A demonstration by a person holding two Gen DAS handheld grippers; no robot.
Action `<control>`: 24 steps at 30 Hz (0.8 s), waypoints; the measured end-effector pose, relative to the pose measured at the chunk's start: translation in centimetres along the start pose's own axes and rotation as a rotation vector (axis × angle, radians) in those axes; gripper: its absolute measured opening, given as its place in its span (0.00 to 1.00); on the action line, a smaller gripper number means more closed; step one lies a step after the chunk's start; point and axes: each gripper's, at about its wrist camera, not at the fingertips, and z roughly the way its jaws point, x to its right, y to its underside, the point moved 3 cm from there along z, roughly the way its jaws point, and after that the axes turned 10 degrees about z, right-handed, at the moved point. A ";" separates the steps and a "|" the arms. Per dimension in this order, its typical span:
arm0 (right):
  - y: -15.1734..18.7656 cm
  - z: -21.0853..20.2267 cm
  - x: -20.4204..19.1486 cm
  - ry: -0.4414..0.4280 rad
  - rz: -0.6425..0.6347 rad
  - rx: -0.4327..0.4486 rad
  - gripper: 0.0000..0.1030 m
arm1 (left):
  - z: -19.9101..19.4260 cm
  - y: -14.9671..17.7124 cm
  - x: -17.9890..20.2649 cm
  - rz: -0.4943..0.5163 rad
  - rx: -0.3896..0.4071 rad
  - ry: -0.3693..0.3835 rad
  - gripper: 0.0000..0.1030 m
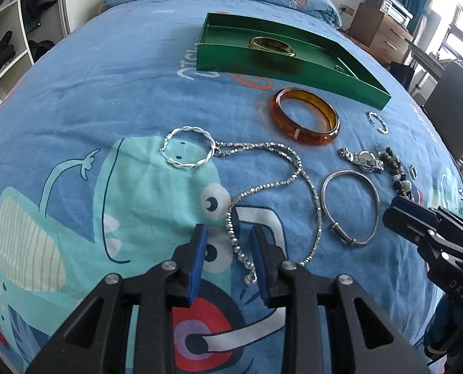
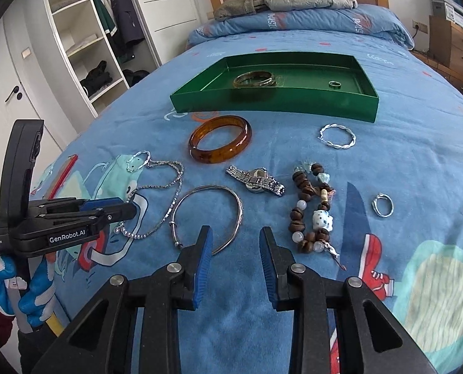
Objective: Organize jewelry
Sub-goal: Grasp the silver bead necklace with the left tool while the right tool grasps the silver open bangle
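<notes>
Jewelry lies spread on a blue cartoon bedspread. My left gripper (image 1: 228, 227) is open, its blue pads on either side of the beaded end of a silver chain necklace (image 1: 294, 168), which lies loose between them. My right gripper (image 2: 235, 230) is also open, low over the near edge of a thin silver bangle (image 2: 209, 215); the bangle's rim runs just inside the left fingertip. Farther back lie an amber bangle (image 2: 220, 140), a silver watch (image 2: 256, 179) and a bead bracelet (image 2: 312, 208). The green tray (image 2: 272, 103) holds a bangle (image 2: 255, 78) and a ring (image 2: 334, 84).
A twisted silver bangle (image 1: 187, 148) lies at the necklace's far end; another (image 2: 337, 137) lies near the tray, and a small ring (image 2: 382, 205) lies right of the beads. A gloved hand (image 2: 35, 286) holds the left gripper. Wardrobe shelves (image 2: 81, 50) stand left, and drawers (image 2: 453, 43) stand right.
</notes>
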 end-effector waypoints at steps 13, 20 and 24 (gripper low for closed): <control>-1.2 3.6 -1.5 0.127 -0.149 -0.164 0.28 | 0.8 0.3 1.1 0.116 0.006 -0.057 0.28; -1.1 3.7 -2.3 0.164 -0.170 -0.137 0.12 | 0.3 0.7 1.5 0.113 0.047 -0.074 0.22; -0.9 3.4 -2.3 0.141 -0.142 -0.097 0.05 | 0.0 1.0 2.1 0.134 0.057 -0.082 0.05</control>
